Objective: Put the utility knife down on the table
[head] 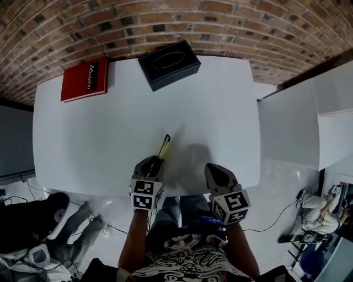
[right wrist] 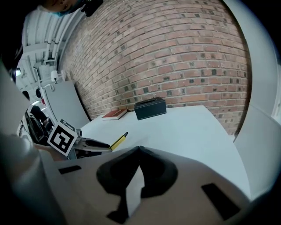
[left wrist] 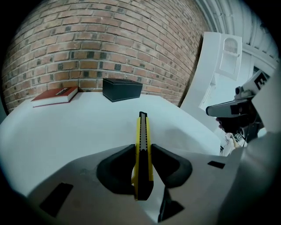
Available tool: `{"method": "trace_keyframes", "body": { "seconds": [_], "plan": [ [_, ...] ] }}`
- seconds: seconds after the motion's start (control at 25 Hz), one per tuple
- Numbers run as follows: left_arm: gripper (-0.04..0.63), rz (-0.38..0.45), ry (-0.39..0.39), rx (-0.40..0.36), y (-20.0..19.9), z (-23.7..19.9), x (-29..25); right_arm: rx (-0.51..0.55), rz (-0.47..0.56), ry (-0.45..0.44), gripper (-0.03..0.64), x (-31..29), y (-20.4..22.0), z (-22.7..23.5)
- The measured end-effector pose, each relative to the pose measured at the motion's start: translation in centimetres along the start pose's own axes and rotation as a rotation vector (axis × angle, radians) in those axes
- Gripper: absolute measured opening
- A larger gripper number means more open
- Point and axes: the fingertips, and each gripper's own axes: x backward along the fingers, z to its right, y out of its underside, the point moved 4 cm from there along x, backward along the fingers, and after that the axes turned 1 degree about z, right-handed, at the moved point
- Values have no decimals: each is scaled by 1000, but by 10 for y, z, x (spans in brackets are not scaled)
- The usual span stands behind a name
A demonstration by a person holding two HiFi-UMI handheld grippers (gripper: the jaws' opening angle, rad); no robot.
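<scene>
While clamped between the jaws of the left gripper [left wrist: 142, 151], the utility knife [left wrist: 142, 136] juts forward over the white table [head: 220, 110]. Its tip is aimed toward the black box [head: 169, 64] but is well short of it. The right gripper [right wrist: 138, 151], equally far from the box, has its jaws pressed together on nothing.

Closed off at the back by a red-brown brick wall [head: 220, 16], furnished with a plain white rectangular table [head: 83, 137] set against that wall and a white boxy cabinet [head: 298, 126] just beside the table's right end, with a pale glossy floor [head: 278, 190] below.
</scene>
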Motion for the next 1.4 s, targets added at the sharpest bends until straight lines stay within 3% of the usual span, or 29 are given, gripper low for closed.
{"method": "trace_keyframes", "body": {
  "seconds": [0.64, 1.12, 1.4],
  "plan": [
    [120, -102, -42, -111, 17, 1, -27, 5, -64, -19, 0, -16, 8, 19],
    [121, -79, -58, -87, 21, 6, -23, 7, -65, -20, 0, -5, 9, 22],
    [147, -32, -70, -48, 1, 3, -16, -8, -18, -15, 0, -1, 3, 22]
  ]
}}
